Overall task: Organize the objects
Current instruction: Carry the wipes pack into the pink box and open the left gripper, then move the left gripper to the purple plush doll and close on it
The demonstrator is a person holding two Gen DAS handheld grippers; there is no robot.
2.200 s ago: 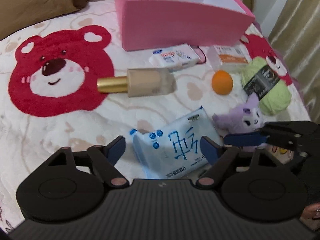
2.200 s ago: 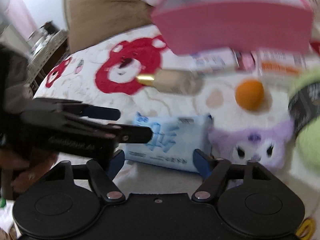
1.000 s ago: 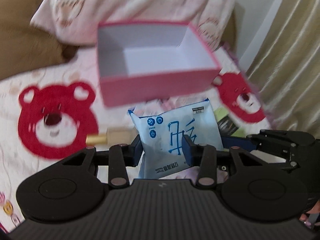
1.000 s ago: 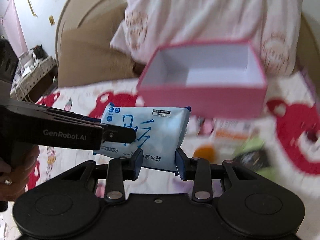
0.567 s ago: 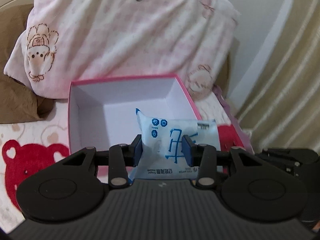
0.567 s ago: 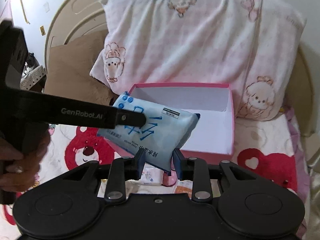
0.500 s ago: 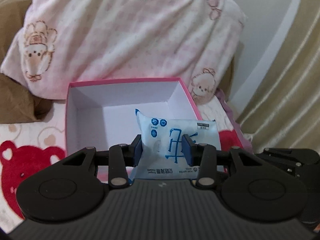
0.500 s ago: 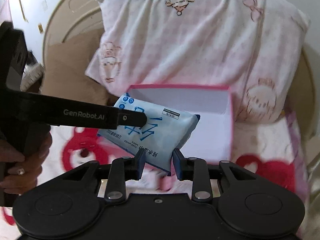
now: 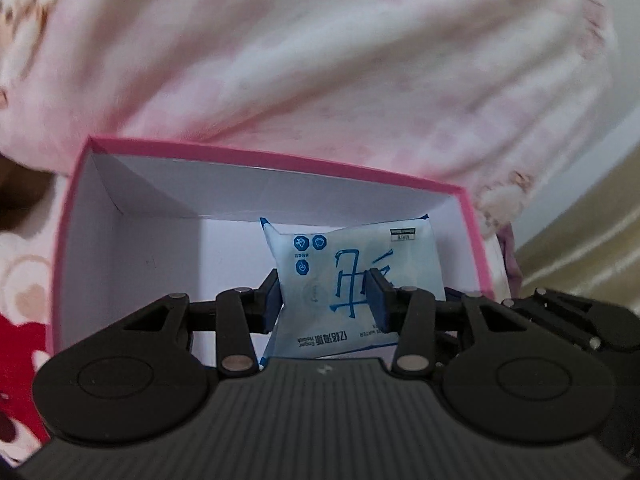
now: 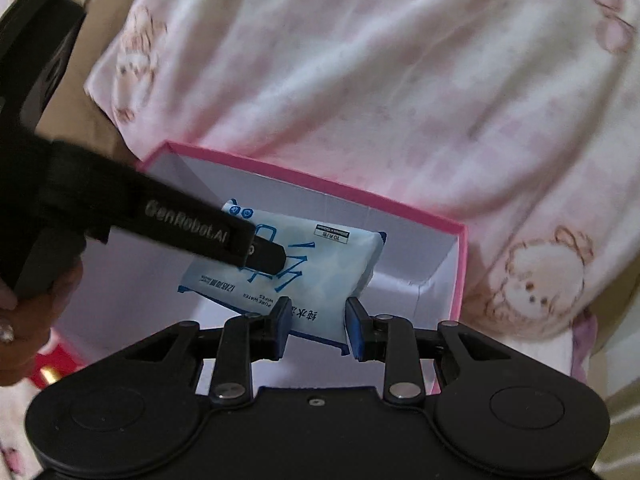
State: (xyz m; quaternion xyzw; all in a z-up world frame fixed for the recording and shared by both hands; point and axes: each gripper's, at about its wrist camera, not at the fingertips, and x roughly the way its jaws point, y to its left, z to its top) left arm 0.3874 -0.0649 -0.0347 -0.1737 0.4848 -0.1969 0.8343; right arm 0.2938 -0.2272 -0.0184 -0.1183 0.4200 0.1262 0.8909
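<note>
Both the left gripper and right gripper are clamped on the wipes pack, holding it level for release over the pink box.

**What you can't make out here**

The pink box has its near wall hidden behind the gripper bodies. The pillow behind the box is motion-smeared, prints unreadable. The wipes pack has small print too tiny to read.

Left gripper angled downward, jaws narrowly set and having just widened slightly, a wipes pack between them. Right gripper angled downward, clamped on the same pack.
</note>
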